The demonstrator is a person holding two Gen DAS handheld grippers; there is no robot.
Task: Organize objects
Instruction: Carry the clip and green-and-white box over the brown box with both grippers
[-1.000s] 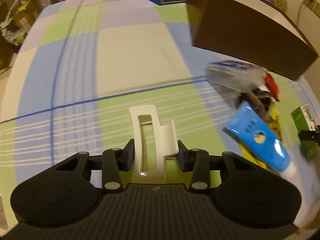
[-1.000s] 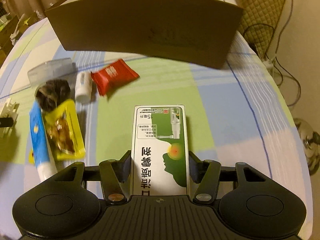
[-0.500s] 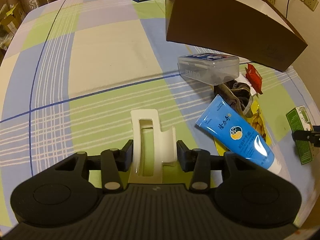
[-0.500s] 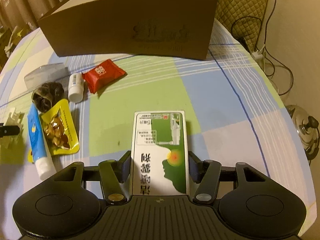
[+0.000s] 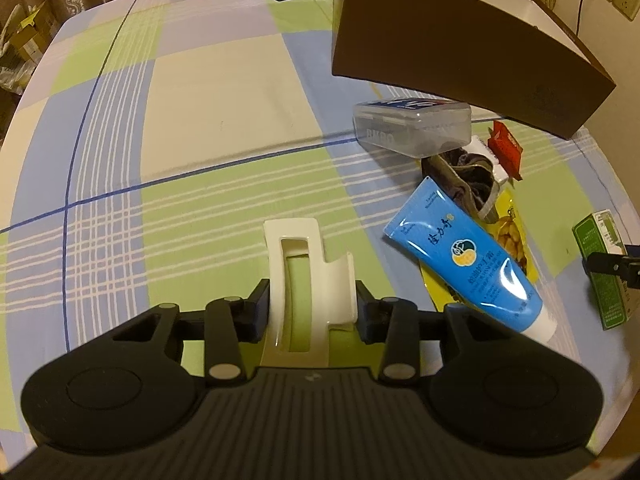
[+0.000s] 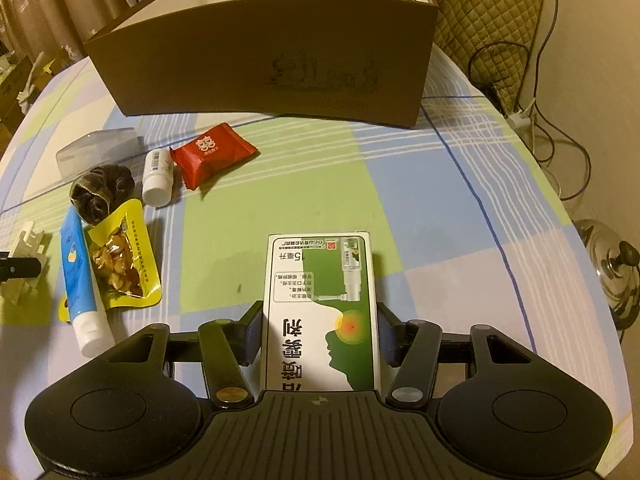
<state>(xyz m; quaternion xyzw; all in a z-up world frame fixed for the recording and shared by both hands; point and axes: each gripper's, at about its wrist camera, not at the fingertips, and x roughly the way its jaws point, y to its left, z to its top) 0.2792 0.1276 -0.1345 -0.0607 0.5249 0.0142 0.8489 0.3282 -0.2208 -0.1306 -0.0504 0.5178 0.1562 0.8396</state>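
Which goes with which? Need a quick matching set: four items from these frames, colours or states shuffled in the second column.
Items:
1. hair clip
2. green box
3. tube
4. candy packet

States:
A. lying on the cloth, red
B. held in the right gripper
C. lying across the yellow snack pouch, blue
D. held in the left gripper

Pairs: 1-D, 2-B, 3-C, 4-A
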